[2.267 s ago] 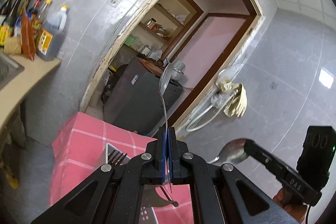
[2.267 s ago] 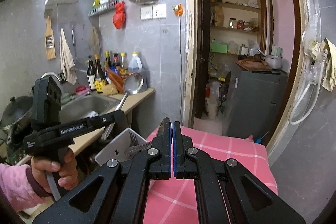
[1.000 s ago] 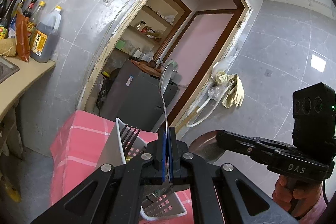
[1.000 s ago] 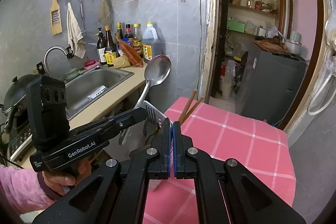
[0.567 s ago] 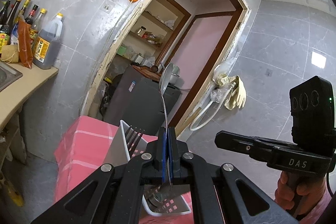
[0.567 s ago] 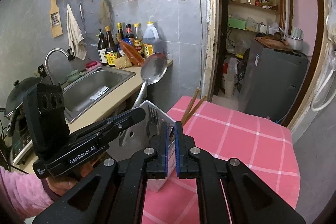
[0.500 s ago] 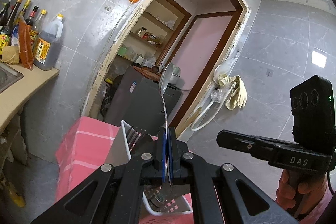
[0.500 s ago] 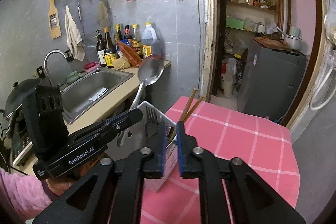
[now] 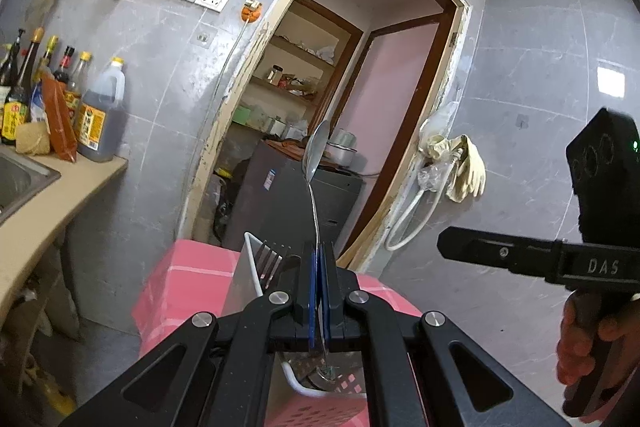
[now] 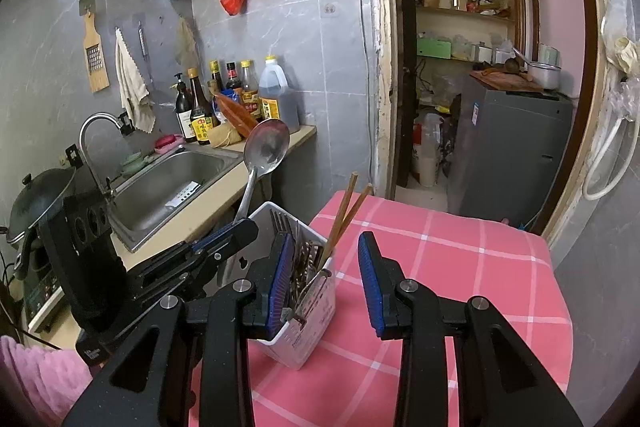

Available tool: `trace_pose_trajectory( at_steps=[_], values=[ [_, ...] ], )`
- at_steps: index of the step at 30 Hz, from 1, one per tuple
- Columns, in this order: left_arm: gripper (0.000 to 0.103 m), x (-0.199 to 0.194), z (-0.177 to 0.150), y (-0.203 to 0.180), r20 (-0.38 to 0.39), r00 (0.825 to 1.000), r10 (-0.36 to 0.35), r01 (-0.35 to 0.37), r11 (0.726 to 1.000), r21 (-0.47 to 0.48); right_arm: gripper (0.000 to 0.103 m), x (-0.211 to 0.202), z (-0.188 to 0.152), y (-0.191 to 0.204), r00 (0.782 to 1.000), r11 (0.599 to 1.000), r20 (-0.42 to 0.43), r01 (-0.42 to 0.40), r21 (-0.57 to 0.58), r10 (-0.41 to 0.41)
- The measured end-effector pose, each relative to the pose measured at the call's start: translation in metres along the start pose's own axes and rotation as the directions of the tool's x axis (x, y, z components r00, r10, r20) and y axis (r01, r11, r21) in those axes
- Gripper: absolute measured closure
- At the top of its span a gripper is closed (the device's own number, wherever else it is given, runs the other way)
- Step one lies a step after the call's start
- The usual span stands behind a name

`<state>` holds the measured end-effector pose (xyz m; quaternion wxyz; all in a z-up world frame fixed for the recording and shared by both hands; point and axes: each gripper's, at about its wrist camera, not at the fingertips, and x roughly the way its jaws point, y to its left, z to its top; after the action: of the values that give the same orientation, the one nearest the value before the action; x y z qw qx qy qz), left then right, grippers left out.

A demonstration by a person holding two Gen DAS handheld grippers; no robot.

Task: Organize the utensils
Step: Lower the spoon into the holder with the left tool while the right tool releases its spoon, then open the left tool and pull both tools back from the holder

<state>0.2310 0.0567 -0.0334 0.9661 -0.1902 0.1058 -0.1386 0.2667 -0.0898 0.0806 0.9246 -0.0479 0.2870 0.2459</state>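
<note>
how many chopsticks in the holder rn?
2. Both chopsticks stand tilted in the white utensil holder on the pink checked tablecloth, beside the forks, tops crossing near each other. More could be hidden behind the right gripper's finger.

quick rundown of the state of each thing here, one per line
left gripper: shut on the spoon handle
spoon: upright, bowl up, handle end low in the holder
right gripper: open, nothing held, jaws have just been opening
utensil holder: standing on the pink cloth
forks: standing in the holder, tines up
chopsticks: leaning in the holder
tap: no water seen running
</note>
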Motion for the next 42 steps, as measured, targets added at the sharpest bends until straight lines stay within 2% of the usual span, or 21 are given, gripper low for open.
trace_pose_trajectory(
  at_steps=[14,25,31,36,40,42],
  values=[
    [0.1,-0.003,0.0,-0.007,0.008,0.999,0.047,-0.048,0.997,0.064,0.073,-0.012,-0.007,-0.004,1.0,1.0,0.009,0.008,0.02,-0.008],
    [0.099,-0.01,-0.001,-0.01,-0.018,0.998,0.06,-0.059,0.997,0.053,0.072,-0.025,-0.015,-0.005,0.999,0.999,0.033,0.024,0.027,-0.025],
    [0.095,-0.014,0.001,-0.016,-0.035,0.997,0.073,-0.071,0.995,0.064,0.063,-0.039,-0.027,-0.004,0.995,0.998,0.069,0.064,0.03,-0.066],
    [0.072,-0.024,0.004,-0.023,-0.019,0.996,0.086,-0.085,0.995,0.056,0.054,-0.058,-0.038,-0.007,0.981,0.991,0.145,0.121,0.056,-0.128],
    [0.071,-0.032,0.007,-0.029,-0.016,0.995,0.097,-0.095,0.993,0.074,0.049,-0.072,-0.045,-0.016,0.969,0.983,0.183,0.147,0.109,-0.165],
    [0.067,-0.035,0.009,-0.033,-0.019,0.994,0.106,-0.103,0.99,0.092,0.046,-0.079,-0.049,-0.021,0.963,0.978,0.195,0.162,0.134,-0.186]
  ],
)
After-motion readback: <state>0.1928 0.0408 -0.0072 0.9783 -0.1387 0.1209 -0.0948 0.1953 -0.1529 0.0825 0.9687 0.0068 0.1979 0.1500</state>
